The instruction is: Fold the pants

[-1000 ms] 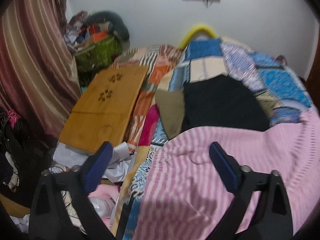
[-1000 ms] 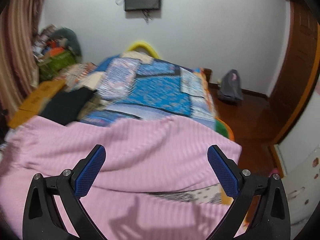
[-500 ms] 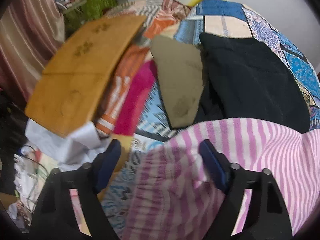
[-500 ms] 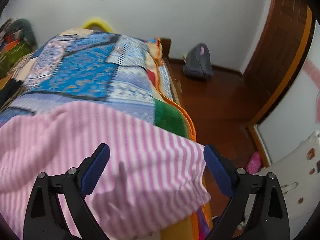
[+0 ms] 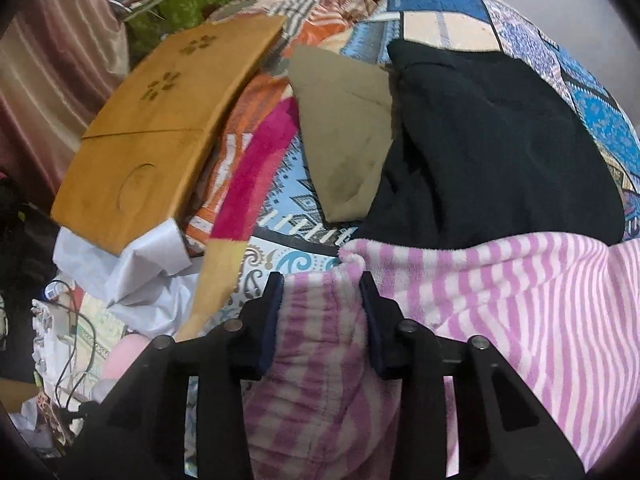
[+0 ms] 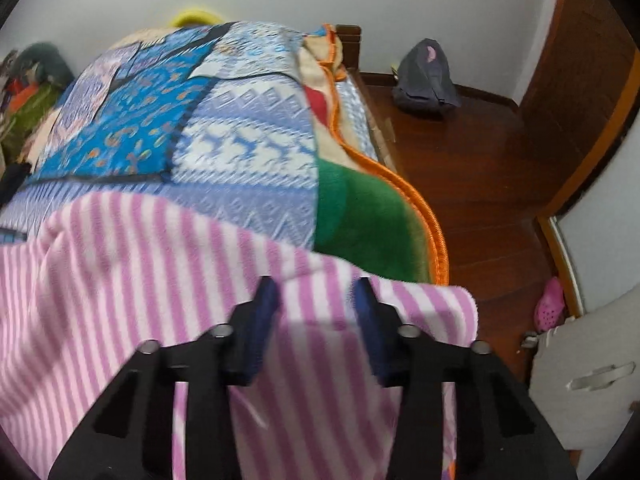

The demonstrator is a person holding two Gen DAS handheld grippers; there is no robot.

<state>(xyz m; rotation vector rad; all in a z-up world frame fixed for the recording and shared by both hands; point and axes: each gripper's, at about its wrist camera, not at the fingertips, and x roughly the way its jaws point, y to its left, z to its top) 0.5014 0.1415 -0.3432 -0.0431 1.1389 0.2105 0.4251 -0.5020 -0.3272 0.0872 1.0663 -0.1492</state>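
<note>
The left gripper (image 5: 321, 286) is being closed on a bunched corner of the pink striped pants (image 5: 500, 300), fabric caught between its jaws. The right gripper (image 6: 316, 294) is likewise being closed over the far edge. The pants are spread across the patchwork bedspread (image 6: 224, 128); no fold is seen yet, so folding appears only begun.

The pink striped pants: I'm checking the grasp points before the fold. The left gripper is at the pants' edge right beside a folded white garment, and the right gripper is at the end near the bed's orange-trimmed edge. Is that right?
One detail is off. In the left wrist view, the folded garment beside the pink striped pants is black, not white. The left gripper is closing on the pants' edge there. The right gripper is closing on the end near the orange-trimmed edge, as you said.
</note>
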